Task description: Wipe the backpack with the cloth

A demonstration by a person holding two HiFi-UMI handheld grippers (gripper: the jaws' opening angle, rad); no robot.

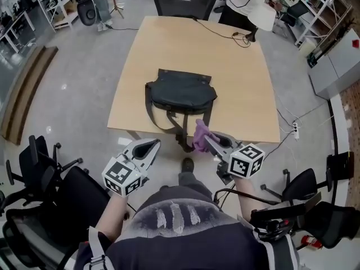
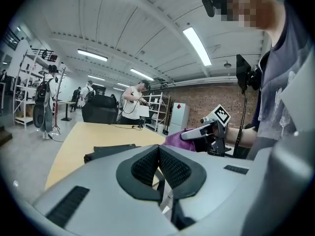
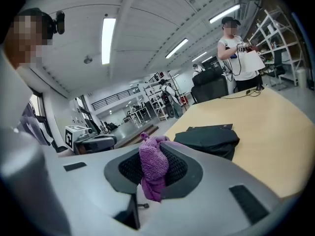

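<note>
Two grippers sit closest in the head view, one in each hand. The left gripper [image 1: 151,145] is at 7 o'clock with its jaws pressed together and nothing between them. The right gripper [image 1: 212,142] is at 5 o'clock and pinches one purple cloth [image 1: 200,135], which bunches above the jaws and hangs below them.

One dark backpack [image 1: 181,91] lies flat on the single wooden table [image 1: 236,94], just above the middle of the view. Its straps trail over the near edge at 6 o'clock. The cloth hovers at that edge by the straps, and I cannot tell whether it touches them. One black cable [image 1: 225,30] runs across the far side of the table. One office chair [image 1: 183,1] stands at 12 o'clock and one standing person [image 1: 247,4] at 1 o'clock.

Only the left gripper view shows its closed jaws clearly. Only the right gripper view shows the cloth [image 3: 153,168] clamped between the ribbed pads, with the backpack [image 3: 209,137] at 2 o'clock.
</note>
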